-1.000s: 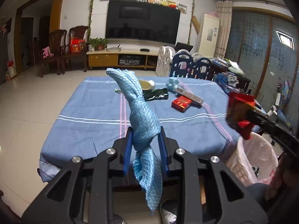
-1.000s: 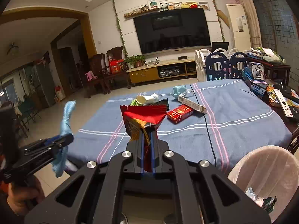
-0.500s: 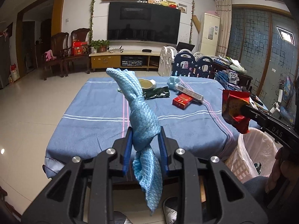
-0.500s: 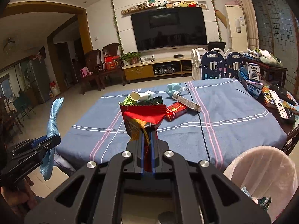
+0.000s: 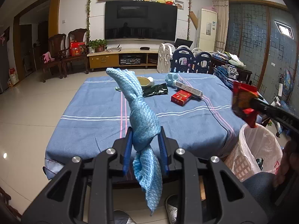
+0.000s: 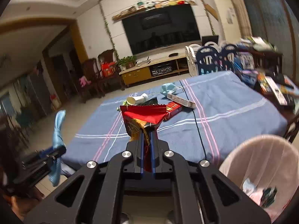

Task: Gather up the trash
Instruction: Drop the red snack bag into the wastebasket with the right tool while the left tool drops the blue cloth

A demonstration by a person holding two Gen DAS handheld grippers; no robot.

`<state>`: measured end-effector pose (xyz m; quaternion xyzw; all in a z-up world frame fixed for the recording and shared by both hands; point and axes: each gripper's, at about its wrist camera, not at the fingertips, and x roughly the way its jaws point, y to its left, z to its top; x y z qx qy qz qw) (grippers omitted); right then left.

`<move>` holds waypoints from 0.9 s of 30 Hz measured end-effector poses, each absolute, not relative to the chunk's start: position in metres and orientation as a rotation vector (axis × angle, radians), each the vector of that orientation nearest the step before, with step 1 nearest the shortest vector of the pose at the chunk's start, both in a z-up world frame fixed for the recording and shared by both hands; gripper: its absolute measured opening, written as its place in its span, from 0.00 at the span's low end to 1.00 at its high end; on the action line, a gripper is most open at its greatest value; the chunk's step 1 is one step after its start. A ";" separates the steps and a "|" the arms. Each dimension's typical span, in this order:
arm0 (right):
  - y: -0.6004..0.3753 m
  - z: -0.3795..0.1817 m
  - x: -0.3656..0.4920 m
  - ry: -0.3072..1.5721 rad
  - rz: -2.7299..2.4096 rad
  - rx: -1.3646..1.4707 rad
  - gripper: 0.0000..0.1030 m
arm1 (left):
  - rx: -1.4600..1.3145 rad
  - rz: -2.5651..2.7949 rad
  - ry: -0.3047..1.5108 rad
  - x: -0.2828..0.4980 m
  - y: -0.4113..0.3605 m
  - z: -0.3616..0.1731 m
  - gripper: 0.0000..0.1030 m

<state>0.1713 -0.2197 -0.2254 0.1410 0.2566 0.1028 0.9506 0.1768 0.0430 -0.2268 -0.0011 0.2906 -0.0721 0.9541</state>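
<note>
Left gripper [image 5: 145, 140]: we see its jaws clamped on a knotted blue cloth [image 5: 143, 123], held off the table's near edge.
Right gripper [image 6: 147, 136]: jaws pinched together on a red snack wrapper [image 6: 143, 114], held above the bin's rim.
Bin [image 5: 261, 140]: we note a pink-lined basket beside the near right corner of the table [image 5: 93, 115].
Table centre: cigarette pack [image 5: 180, 97], dark green wrapper [image 5: 155, 90], tipped paper cup [image 6: 137, 99].

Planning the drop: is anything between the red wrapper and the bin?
Nothing: in the left wrist view the red wrapper, held by the right gripper, hangs just above the bin rim with only air between.
</note>
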 end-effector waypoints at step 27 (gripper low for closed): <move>-0.451 -0.244 0.031 0.508 -0.199 0.553 0.62 | 0.183 -0.799 0.777 0.163 -0.215 -0.222 0.32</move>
